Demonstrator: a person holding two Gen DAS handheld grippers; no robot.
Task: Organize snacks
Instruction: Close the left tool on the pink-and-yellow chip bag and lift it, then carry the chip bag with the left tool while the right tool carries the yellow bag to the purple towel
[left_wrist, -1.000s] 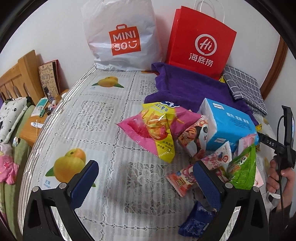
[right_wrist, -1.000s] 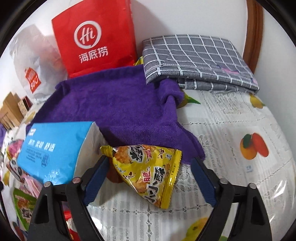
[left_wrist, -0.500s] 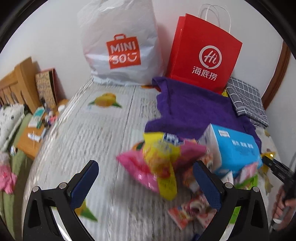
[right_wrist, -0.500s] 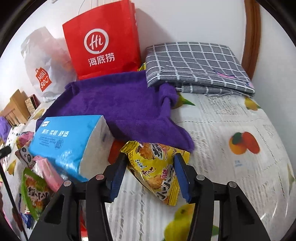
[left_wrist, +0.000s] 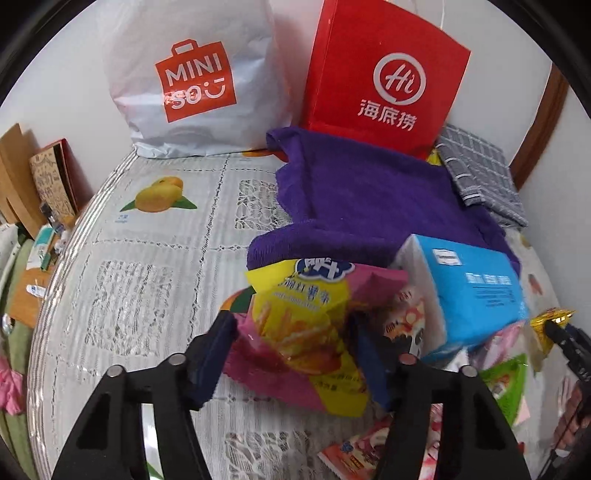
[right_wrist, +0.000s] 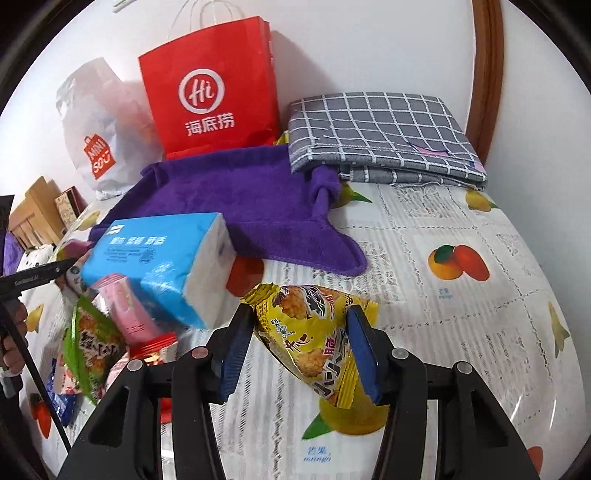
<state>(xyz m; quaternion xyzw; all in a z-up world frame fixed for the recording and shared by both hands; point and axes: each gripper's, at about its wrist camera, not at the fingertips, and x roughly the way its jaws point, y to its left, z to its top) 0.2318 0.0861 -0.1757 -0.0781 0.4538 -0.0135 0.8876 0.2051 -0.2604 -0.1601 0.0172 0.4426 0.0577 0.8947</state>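
Observation:
In the left wrist view my left gripper (left_wrist: 295, 354) is shut on a yellow and pink snack bag (left_wrist: 306, 325), its blue pads pressing both sides. In the right wrist view my right gripper (right_wrist: 299, 354) is shut on a yellow snack packet (right_wrist: 310, 332) and holds it just above the tablecloth. A pile of snacks lies between them: a green packet (right_wrist: 92, 350), a pink packet (right_wrist: 125, 310), a red packet (right_wrist: 155, 349). A blue tissue pack (right_wrist: 159, 266) rests on the pile and also shows in the left wrist view (left_wrist: 476, 291).
A red paper bag (left_wrist: 380, 77) and a white MINISO bag (left_wrist: 192, 81) stand against the back wall. A purple towel (left_wrist: 369, 199) lies in front of them, with a folded grey checked cloth (right_wrist: 380, 136) at the right. A fruit-print tablecloth (left_wrist: 147, 258) covers the surface.
My left gripper moved forward and closed on the yellow and pink bag. My right gripper closed on the yellow packet and lifted it a little.

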